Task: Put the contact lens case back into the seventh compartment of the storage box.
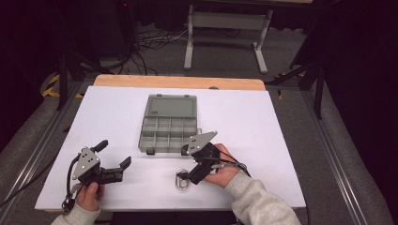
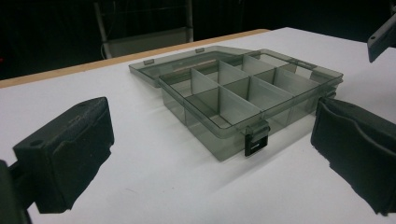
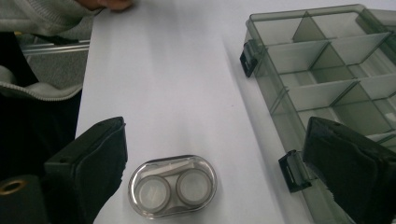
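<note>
Your right hand-held gripper [image 3: 212,158] is spread wide over the little lens case [image 3: 173,185] on the desk [image 1: 117,117], just beside the open organizer box [image 1: 168,124]. Left hand-held gripper [image 1: 114,158] is spread too, holding nothing.

Overhead light falls bright and even on the white table [image 1: 117,112], surroundings sink to near black, soft shadows hug the smoky organizer box [image 2: 243,100] — near jaws blurred, slight softness throughout, faint sheen on clear plastic.

The organizer box [image 1: 167,124] lies mid-table [image 1: 263,122], the lens case [image 1: 181,180] nearer the person, just right.
</note>
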A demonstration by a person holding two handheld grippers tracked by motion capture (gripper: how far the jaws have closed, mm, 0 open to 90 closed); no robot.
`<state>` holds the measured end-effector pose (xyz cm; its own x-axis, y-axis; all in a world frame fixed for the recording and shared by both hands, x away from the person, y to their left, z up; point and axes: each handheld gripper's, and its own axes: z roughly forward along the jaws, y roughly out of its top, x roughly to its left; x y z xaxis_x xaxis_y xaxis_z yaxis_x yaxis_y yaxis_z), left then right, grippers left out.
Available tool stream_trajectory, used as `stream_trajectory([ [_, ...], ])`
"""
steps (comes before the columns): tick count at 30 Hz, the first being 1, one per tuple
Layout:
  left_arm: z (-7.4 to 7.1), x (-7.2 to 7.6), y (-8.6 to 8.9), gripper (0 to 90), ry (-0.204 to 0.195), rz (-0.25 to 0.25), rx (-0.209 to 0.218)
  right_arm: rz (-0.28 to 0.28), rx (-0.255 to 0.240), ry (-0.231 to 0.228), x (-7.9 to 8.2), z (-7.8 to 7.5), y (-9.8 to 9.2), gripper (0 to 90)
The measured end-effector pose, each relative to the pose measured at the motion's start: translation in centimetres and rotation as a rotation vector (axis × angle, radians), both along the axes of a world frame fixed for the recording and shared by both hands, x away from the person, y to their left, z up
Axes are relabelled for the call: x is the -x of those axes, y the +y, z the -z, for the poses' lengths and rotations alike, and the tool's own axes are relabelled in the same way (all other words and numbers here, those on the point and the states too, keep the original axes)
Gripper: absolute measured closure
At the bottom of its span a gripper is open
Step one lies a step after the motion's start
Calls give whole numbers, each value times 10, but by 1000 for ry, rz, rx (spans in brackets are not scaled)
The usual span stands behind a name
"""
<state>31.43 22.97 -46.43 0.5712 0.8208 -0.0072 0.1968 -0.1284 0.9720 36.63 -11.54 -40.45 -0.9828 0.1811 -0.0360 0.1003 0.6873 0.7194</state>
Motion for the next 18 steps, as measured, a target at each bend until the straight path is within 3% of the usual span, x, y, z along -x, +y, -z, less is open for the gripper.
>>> stream_trajectory([
  [8, 0, 0, 0, 2, 1, 1, 0, -34, 43, 33, 4, 3, 5, 78],
  [18, 0, 0, 0, 2, 0, 1, 0, -62, 118, 35, 5, 7, 10, 80],
])
